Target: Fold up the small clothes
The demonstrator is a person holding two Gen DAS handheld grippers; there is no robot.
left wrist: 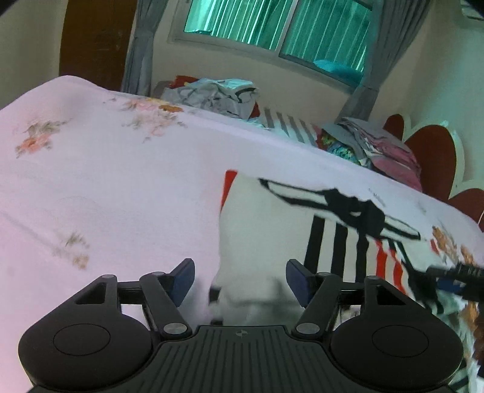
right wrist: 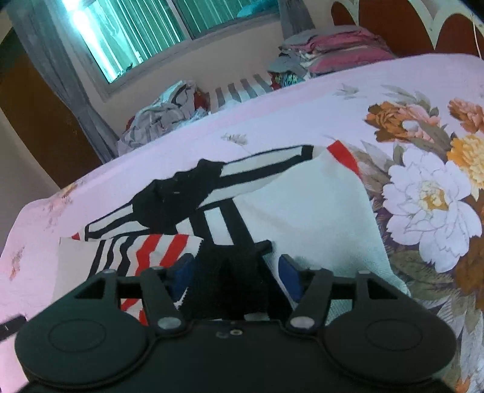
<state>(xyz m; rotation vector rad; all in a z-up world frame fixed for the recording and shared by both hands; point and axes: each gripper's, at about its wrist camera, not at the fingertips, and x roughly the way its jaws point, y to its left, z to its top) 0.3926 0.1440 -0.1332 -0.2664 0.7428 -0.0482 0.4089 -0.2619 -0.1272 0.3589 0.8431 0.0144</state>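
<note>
The white garment (left wrist: 266, 229) with black and red stripes lies on the floral bedsheet (left wrist: 106, 181), its near edge between the parted, apparently unclamped pads of the left gripper (left wrist: 240, 281) and right gripper (right wrist: 236, 276).

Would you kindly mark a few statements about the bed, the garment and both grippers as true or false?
1. The white garment lies on a floral bedsheet. True.
2. The left gripper is clamped shut on the garment. False: its jaws stand apart, gripping nothing.
3. Clothes are piled at the bed's far side under the window. True.
4. The garment is plain white. False: it has black and red stripes.
5. The right gripper is open. True.
</note>
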